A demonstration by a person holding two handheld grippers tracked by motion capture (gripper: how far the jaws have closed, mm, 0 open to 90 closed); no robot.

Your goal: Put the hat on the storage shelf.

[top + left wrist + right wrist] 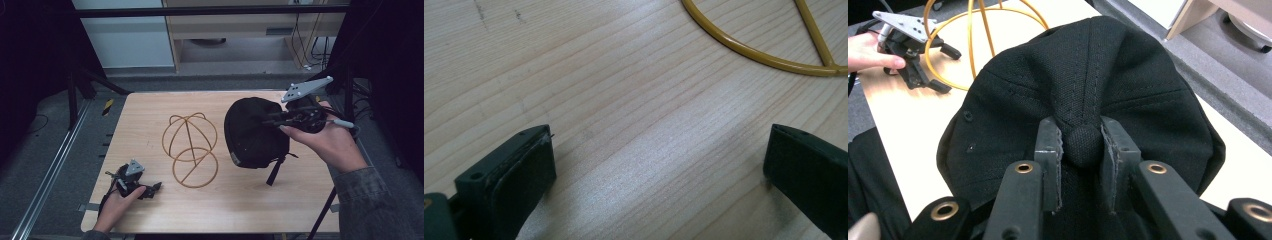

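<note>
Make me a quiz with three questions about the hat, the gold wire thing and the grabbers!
1. Where does the gold wire stand sit?
A. in the middle of the table
B. on the floor
C. on top of the cap

2. What colour is the cap?
A. white
B. black
C. red

3. What is the right gripper doing?
A. lying open on the table
B. gripping the wire stand
C. pinching the button on top of the cap

Answers:
1. A: in the high view the stand rests on the wooden table, between the left gripper and the cap.
2. B: the cap's cloth is black in both views that show it.
3. C: the right gripper view shows both jaws closed on the round top button.
</note>
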